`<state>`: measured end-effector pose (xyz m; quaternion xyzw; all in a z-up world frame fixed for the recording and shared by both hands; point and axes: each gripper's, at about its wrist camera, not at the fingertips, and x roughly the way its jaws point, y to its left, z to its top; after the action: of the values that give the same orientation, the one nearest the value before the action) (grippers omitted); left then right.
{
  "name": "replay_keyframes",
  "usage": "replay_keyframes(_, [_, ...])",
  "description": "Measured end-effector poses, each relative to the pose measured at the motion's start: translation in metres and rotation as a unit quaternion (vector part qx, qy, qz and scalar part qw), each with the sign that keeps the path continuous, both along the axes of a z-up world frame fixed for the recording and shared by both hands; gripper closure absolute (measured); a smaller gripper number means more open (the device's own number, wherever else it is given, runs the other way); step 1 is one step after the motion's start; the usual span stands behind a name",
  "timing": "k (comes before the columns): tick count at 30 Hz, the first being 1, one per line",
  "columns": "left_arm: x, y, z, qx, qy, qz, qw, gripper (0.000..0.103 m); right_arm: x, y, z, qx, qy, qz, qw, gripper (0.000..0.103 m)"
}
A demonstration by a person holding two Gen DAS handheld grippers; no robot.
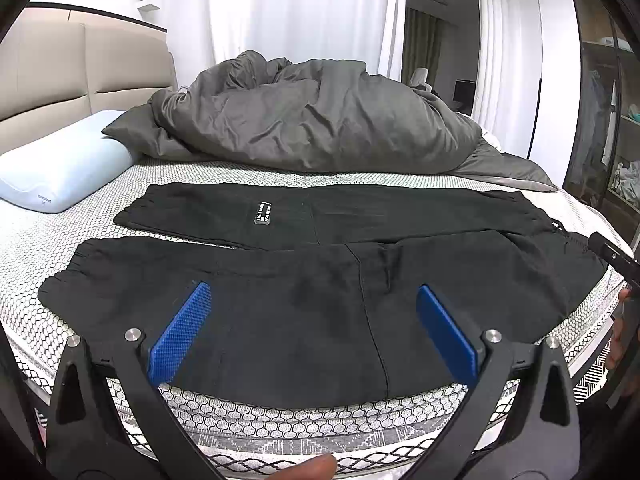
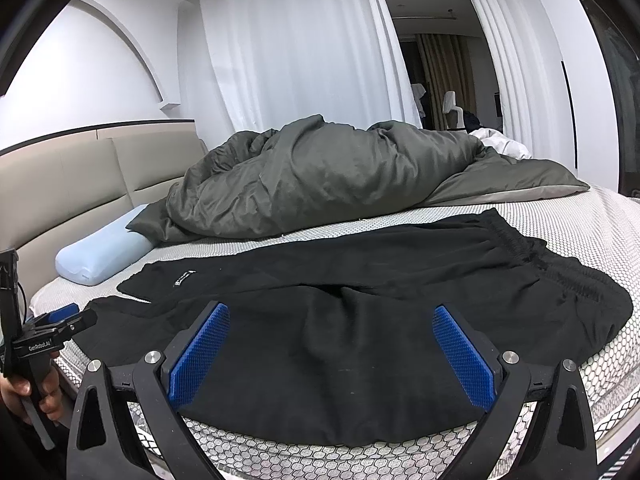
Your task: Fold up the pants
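Hand-held gripper [image 1: 314, 320] over black pants [image 1: 320, 280] (flat, legs apart)

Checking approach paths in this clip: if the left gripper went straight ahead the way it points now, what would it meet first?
Most likely the black pants lying on the bed: the left gripper, jaws open, points at the near leg. Its height above the cloth is unclear.

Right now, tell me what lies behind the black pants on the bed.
Behind the black pants lies a crumpled grey duvet, with a light blue pillow to its left. Whatever the duvet covers cannot be seen.
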<state>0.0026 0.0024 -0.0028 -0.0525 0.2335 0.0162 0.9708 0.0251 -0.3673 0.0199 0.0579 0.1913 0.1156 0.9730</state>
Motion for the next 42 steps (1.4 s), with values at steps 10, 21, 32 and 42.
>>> replay_keyframes(10, [-0.0002, -0.0005, 0.0001, 0.001, 0.000, 0.001, 1.0000, 0.001, -0.0004, -0.0003, 0.0004, 0.000, 0.001, 0.001, 1.000, 0.000])
replay_keyframes(21, [-0.0003, -0.0008, 0.0001, 0.001, 0.000, 0.001, 1.0000, 0.001, 0.0002, 0.0010, 0.0002, 0.000, 0.002, 0.001, 1.000, 0.000])
replay_keyframes(32, [-0.0004, -0.0011, 0.0000, 0.001, 0.000, 0.001, 1.0000, 0.001, 0.0001, 0.0012, 0.0001, 0.000, 0.002, 0.001, 1.000, 0.000])
replay_keyframes(42, [0.0035, -0.0014, -0.0018, 0.012, 0.008, 0.000, 0.9999, 0.001, 0.0003, 0.0020, -0.0013, 0.000, 0.005, 0.003, 1.000, 0.000])
